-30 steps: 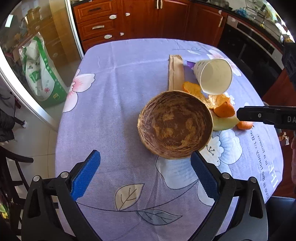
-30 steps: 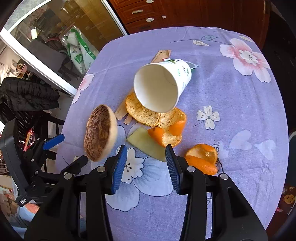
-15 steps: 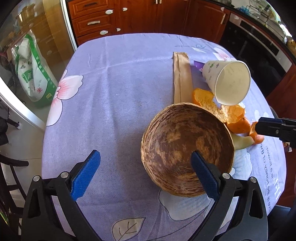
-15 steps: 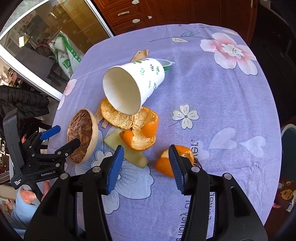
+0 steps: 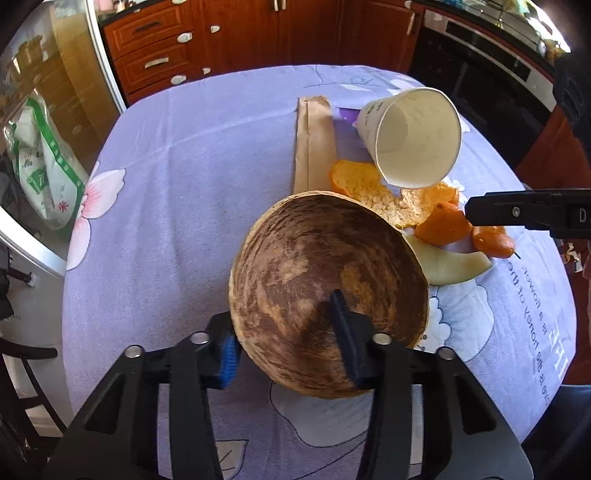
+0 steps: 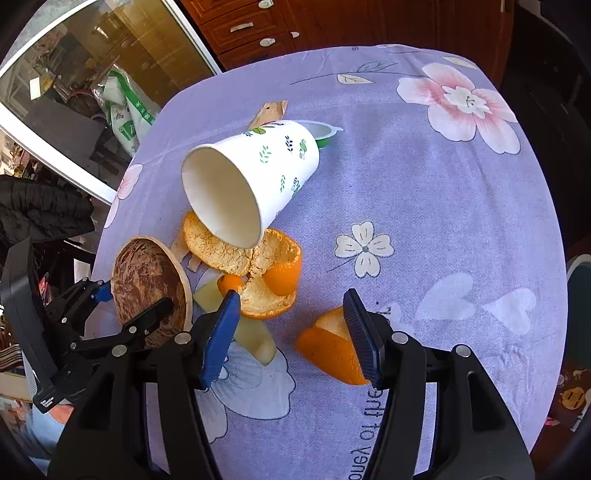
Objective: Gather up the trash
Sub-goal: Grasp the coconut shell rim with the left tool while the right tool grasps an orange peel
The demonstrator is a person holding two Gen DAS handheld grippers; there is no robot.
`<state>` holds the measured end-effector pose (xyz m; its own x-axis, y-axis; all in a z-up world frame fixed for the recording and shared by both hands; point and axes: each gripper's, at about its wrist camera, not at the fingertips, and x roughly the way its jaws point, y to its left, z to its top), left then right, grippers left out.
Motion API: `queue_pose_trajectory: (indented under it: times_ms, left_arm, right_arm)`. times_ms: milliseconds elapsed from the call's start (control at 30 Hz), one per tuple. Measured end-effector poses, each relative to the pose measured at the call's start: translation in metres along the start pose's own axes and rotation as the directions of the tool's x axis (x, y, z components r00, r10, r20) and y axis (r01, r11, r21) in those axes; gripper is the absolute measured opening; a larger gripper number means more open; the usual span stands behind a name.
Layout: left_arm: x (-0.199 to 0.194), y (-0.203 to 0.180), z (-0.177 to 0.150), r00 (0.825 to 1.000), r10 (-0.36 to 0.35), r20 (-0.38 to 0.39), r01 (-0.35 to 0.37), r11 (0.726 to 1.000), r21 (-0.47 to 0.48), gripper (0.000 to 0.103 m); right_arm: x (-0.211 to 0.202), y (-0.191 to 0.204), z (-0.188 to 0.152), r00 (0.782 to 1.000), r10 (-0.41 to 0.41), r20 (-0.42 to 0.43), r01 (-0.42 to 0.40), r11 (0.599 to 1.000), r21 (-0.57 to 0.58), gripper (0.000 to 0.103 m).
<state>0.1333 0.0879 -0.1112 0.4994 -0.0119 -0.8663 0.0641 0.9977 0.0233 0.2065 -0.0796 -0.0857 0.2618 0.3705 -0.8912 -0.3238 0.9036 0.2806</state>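
A brown wooden bowl [image 5: 325, 266] sits on the purple flowered tablecloth [image 5: 184, 192]. My left gripper [image 5: 280, 314] is closing on its near wall, one pad outside and one finger inside, both touching it. A white paper cup [image 6: 251, 184] lies on its side over large orange peels [image 6: 258, 266], beside a pale fruit slice [image 6: 255, 336]. My right gripper [image 6: 290, 306] points down at the cloth with its jaws opening. A lone orange peel [image 6: 332, 350] lies between them, close to the right pad and not pressed.
A flat brown paper sleeve [image 5: 314, 144] lies beyond the bowl, and a small green-rimmed pot [image 6: 323, 131] sits behind the cup. Wooden cabinets [image 5: 229, 33] stand past the far table edge. A glass door and a green-white bag [image 5: 40, 166] are at the left.
My left gripper came forward and down over the bowl, and its wide jaws closed around the near wall. My right gripper shifted right to the lone peel and its jaws widened.
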Motion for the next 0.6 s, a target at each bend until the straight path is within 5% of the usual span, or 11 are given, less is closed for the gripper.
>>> queue_pose_trajectory:
  times_ms: [100, 267, 600]
  left_arm:
    - [-0.011, 0.003, 0.000, 1.000, -0.003, 0.028, 0.004, 1.000, -0.018, 0.019]
    - [-0.024, 0.003, 0.000, 0.998, 0.031, 0.053, -0.030, 0.999, -0.027, 0.014]
    - [-0.011, 0.012, -0.004, 1.000, 0.027, -0.009, -0.027, 0.998, -0.053, 0.024]
  right_arm:
    - [-0.005, -0.007, -0.001, 1.000, -0.016, 0.010, 0.016, 1.000, 0.012, 0.056]
    - [-0.011, -0.023, -0.013, 0.999, -0.046, 0.013, 0.045, 0.998, 0.037, 0.058]
    - [0.007, -0.015, -0.032, 0.998, -0.061, -0.019, 0.061, 0.998, 0.000, 0.060]
